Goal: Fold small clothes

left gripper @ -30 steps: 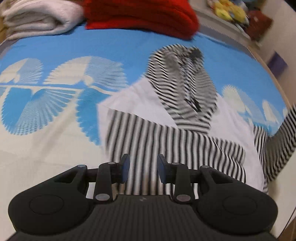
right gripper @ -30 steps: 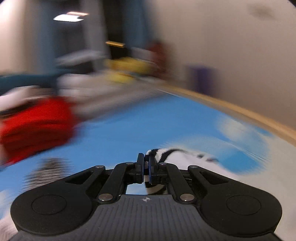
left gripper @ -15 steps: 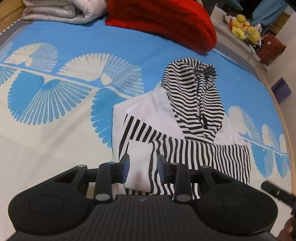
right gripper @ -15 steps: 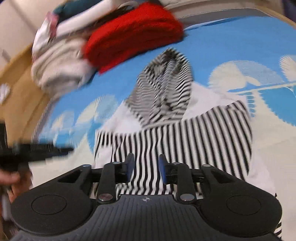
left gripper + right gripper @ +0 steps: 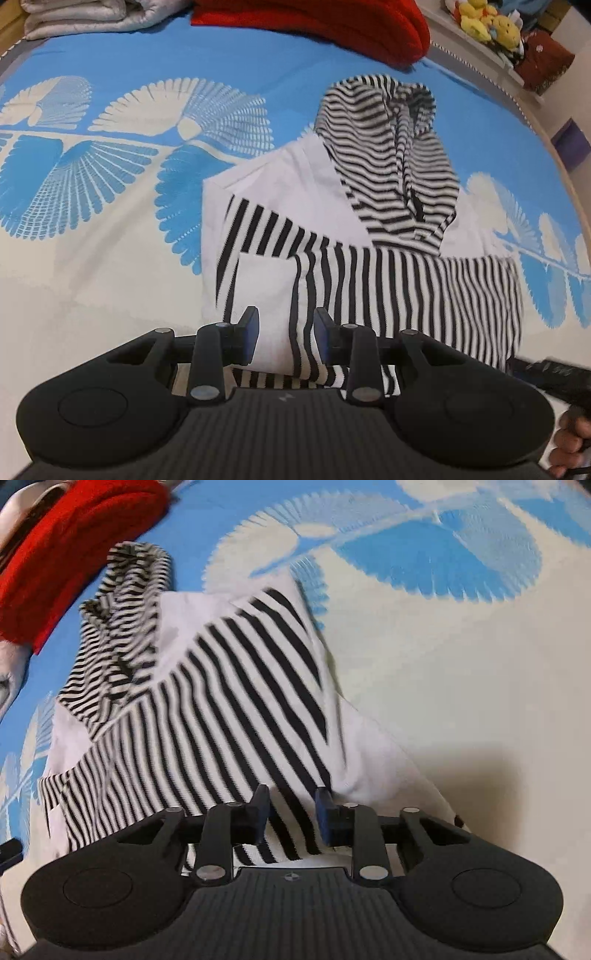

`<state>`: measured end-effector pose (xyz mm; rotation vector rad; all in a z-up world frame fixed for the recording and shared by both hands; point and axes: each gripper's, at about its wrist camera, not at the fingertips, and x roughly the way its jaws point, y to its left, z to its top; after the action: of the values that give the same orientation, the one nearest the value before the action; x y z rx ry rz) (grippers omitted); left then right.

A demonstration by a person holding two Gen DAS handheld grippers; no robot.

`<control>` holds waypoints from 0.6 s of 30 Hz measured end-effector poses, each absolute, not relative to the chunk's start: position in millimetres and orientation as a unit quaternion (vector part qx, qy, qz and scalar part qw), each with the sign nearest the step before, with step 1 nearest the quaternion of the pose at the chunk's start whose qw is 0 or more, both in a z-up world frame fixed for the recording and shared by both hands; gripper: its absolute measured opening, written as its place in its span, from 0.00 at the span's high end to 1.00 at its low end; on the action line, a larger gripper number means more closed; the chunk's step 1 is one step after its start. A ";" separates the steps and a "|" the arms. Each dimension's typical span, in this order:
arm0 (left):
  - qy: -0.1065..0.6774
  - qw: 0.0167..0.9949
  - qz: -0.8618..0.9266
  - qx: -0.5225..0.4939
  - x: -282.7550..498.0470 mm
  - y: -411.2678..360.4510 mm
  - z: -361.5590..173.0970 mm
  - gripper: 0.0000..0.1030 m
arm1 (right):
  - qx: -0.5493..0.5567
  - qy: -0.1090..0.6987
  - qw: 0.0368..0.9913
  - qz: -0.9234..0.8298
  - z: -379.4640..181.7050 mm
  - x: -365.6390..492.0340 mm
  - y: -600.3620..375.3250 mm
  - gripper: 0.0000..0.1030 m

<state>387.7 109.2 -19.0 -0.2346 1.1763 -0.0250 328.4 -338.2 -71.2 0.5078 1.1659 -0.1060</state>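
A small hoodie [image 5: 369,280] with a white body, black-and-white striped sleeves and a striped hood [image 5: 388,147] lies flat on the blue-and-white bedspread [image 5: 110,258]. Both sleeves are folded across its chest. My left gripper [image 5: 285,317] hovers open over the hoodie's near left hem, its pads apart and the cloth under them. My right gripper [image 5: 291,794] points down at the hoodie [image 5: 221,701] near its lower right edge. Its jaws are closing, with striped cloth seen between the pads, which do not press on it. Part of the right gripper [image 5: 546,373] shows in the left wrist view.
A red knitted blanket [image 5: 332,22] and a folded pale quilt [image 5: 92,14] lie at the bed's far end. Plush toys [image 5: 487,22] sit on a shelf beyond. The bed's wooden rim [image 5: 569,192] curves along the right. A hand [image 5: 569,443] shows at bottom right.
The right gripper let go of the striped sleeve, opened and swung down to the hoodie's lower right edge. The sleeve now lies across the chest. The left gripper sank slightly toward the hem.
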 end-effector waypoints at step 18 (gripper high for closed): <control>0.585 0.809 0.012 -0.053 381.2 97.7 -58.7 0.66 | 0.206 0.516 0.831 -0.017 -39.7 342.6 -332.8 0.60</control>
<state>381.2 97.7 -58.7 -0.1143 1.2513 0.0263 342.6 -332.8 -39.7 0.4369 1.0938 -0.0369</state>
